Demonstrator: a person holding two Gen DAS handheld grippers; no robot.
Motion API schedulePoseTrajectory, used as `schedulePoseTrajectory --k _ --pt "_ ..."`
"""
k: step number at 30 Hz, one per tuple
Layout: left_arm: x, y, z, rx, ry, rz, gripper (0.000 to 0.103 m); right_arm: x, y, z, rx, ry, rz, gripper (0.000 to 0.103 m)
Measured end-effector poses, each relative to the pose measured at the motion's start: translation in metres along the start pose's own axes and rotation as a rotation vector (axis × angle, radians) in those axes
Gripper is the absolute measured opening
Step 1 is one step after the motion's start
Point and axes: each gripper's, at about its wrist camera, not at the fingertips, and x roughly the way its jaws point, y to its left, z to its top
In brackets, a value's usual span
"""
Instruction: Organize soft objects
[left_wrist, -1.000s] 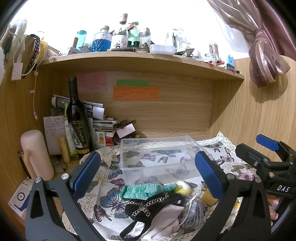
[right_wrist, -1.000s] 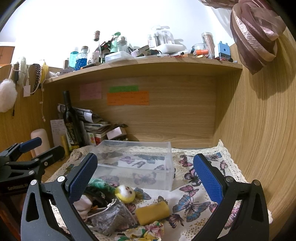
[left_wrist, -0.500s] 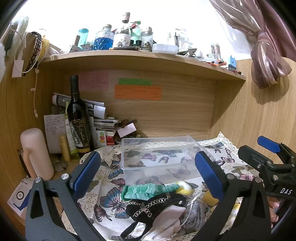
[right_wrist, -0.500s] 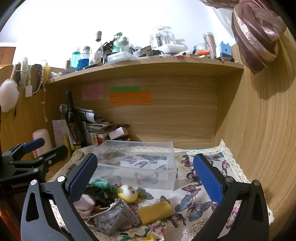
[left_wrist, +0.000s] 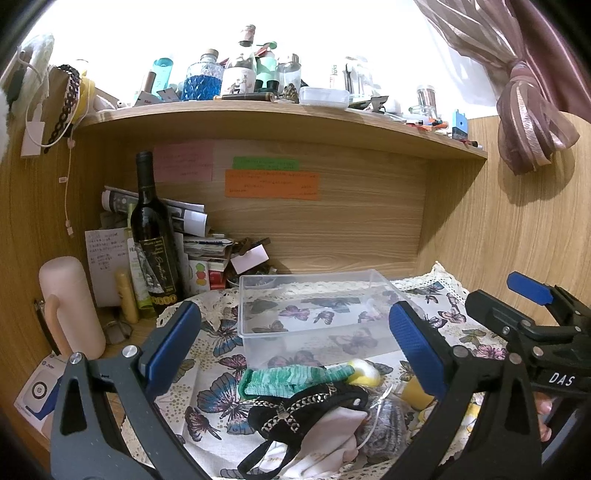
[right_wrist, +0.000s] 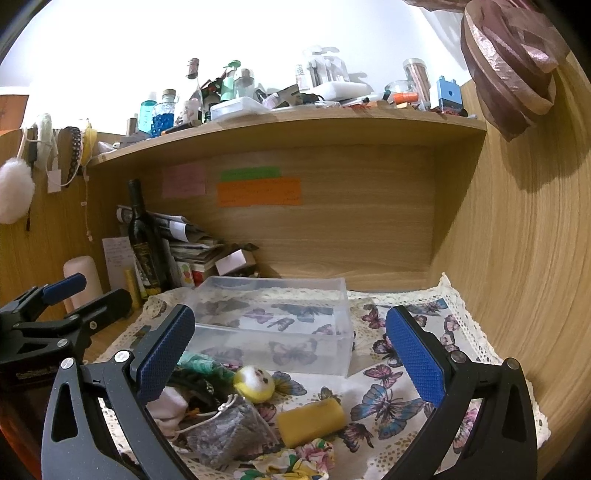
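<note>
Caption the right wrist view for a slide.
Open right gripper hovers over soft items beside an empty clear bin on a butterfly cloth.

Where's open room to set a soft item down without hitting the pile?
Inside the clear plastic bin, and the butterfly cloth between the yellow sponge and the lace edge. Crowded: the pile around the grey pouch and left of it.

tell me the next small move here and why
Probably lower the right claw onto the yellow sponge roll. Both claws are open and hold nothing, the clear bin sits empty just behind the pile, and the roll lies apart at the pile's edge, between the right claw's fingers in its view.
</note>
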Motion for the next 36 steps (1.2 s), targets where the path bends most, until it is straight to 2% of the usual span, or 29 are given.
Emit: schedulePoseTrajectory --k 14,17,19,20,22,24,28,31,36 --pt "0.0 -0.002 -0.001 0.002 0.003 -0.002 0.103 0.002 -0.005 -0.001 0.005 0.007 0.006 0.103" --pt "-0.002 -0.002 -0.002 0.003 -0.012 -0.003 0.103 0.003 -0.005 -0.001 -0.002 0.003 0.032 0.103" --pt "0.0 0.001 -0.004 -0.005 0.007 -0.021 0.103 0.004 -0.007 -0.001 -0.002 0.003 0.041 0.102" --pt "0.002 0.003 -0.003 -0.005 0.016 -0.02 0.103 0.005 -0.009 -0.002 -0.003 0.008 0.042 0.101" --pt "0.005 0.009 -0.004 -0.002 0.035 0.004 0.097 0.008 -0.013 -0.002 0.002 0.023 0.036 0.089" --pt "0.007 0.016 -0.005 0.007 0.055 0.031 0.084 0.013 -0.021 -0.002 0.014 0.047 0.036 0.08" --pt "0.01 0.035 -0.01 -0.002 0.1 0.069 0.078 0.02 -0.035 -0.007 0.031 0.102 0.044 0.058" --pt "0.014 0.044 -0.019 -0.015 0.144 0.08 0.076 0.026 -0.042 -0.015 0.04 0.15 0.061 0.053" --pt "0.024 0.047 -0.033 -0.029 0.217 0.052 0.074 0.035 -0.047 -0.032 0.031 0.225 0.047 0.052"
